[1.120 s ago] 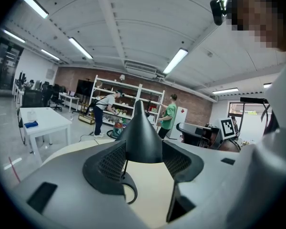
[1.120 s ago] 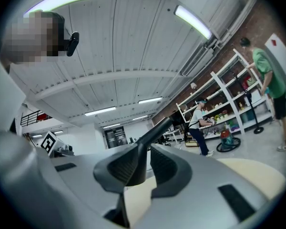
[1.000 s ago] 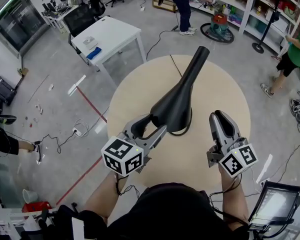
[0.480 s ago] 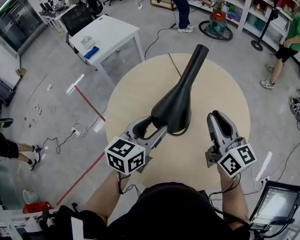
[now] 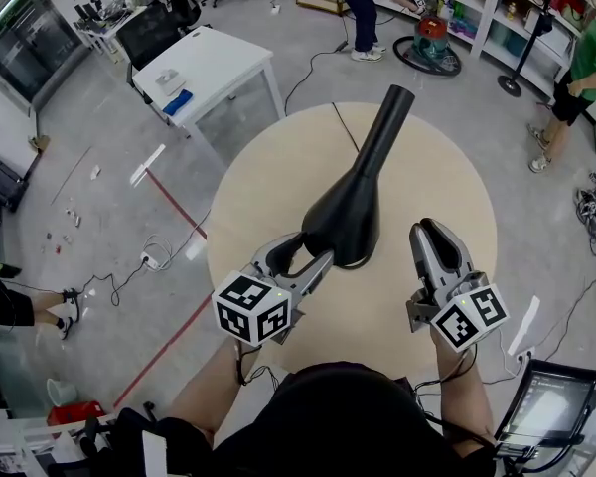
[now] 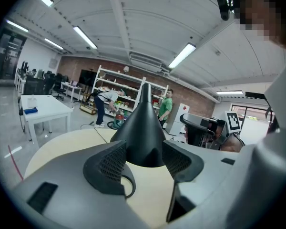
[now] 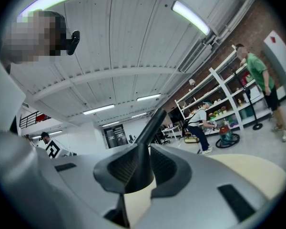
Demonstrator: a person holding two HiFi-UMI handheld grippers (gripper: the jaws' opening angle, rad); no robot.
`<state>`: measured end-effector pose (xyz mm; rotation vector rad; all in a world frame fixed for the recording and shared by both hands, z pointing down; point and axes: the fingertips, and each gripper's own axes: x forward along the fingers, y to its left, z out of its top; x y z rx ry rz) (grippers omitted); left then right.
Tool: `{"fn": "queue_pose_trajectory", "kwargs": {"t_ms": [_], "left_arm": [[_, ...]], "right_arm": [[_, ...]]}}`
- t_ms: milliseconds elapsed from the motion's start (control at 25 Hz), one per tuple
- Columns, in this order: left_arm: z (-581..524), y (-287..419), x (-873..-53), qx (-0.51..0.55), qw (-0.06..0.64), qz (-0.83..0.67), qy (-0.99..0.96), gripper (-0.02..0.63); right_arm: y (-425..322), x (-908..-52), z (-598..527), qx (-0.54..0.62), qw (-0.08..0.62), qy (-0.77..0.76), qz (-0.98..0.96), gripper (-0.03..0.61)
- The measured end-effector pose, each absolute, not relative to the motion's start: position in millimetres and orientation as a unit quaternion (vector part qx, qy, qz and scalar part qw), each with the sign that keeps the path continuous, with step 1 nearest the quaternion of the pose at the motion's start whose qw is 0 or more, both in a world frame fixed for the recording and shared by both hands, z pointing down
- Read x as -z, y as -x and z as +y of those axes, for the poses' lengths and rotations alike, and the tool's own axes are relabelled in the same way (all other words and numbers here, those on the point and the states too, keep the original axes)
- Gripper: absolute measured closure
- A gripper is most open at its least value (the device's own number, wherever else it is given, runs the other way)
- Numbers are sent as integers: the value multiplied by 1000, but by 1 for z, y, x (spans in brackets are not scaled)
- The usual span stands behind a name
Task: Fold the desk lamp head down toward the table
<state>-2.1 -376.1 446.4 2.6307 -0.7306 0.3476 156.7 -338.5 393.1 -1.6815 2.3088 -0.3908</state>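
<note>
A black desk lamp stands on the round pale table, with a wide flared foot and a thin neck that rises and leans away from me. My left gripper sits at the foot's near left side, jaws open. In the left gripper view the lamp fills the gap just beyond the pads, and I see no pressing. My right gripper hovers to the right of the foot, apart from it. Its jaws stand narrowly open and hold nothing, and the lamp shows through the gap.
A white desk stands on the floor beyond the table's far left. Shelving and a vacuum-like machine lie at the far right, with people standing there. Cables trail on the floor, and a monitor sits near right.
My left gripper has sunk a little beside the lamp's foot, with its jaws unchanged. The right gripper and the lamp have stayed put. People in the background have shifted.
</note>
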Motion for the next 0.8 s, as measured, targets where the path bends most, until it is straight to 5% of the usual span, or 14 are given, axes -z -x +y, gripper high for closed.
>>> {"fn": "queue_pose_trajectory", "kwargs": {"t_ms": [800], "left_arm": [[-384, -11, -468, -136, 226, -250, -932, 376]], "right_arm": [[-161, -409, -345, 151, 116, 584, 789, 512]]}}
